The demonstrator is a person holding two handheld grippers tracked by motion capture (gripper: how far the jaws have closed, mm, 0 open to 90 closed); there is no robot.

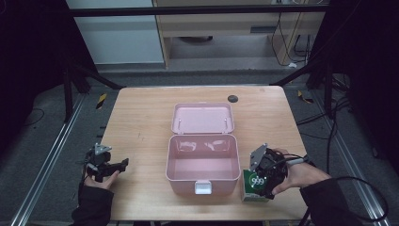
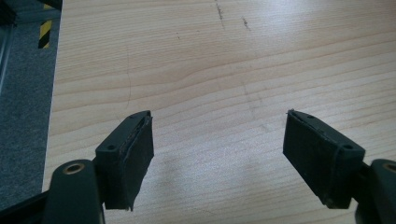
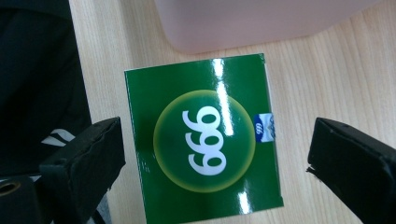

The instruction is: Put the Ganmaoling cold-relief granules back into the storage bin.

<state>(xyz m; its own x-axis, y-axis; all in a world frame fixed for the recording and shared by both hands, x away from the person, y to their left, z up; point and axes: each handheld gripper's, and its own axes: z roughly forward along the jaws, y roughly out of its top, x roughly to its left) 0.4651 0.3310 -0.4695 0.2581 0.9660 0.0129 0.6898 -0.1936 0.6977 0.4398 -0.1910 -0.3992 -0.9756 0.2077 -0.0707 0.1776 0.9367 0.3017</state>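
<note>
The right hand-held gripper (image 1: 260, 181) hung directly over a green box (image 3: 203, 140) near the front right corner of the bench (image 1: 141, 117), its jaws spread wide and gripping nothing. In the right gripper view the two black jaws stood on either side of the box with bare wood visible between each jaw and the box edge, so they were not touching it. The box had a glossy top with a pale round badge printed "999" in white and a small blue and white tab on one edge. It sat just beside the front right corner of a pink case (image 1: 202, 165), which stood in the middle of the bench with its lid (image 1: 203, 118) thrown back flat behind it and a white latch (image 1: 203, 187) on its front wall. The inside of the case looked bare. The left hand-held gripper (image 1: 123, 163) was at the front left of the bench, well apart from the case, held in the person's left hand (image 1: 101, 179). Its jaws were also wide apart and released, pointing over plain wood marked with a few faint dark scuffs.
</note>
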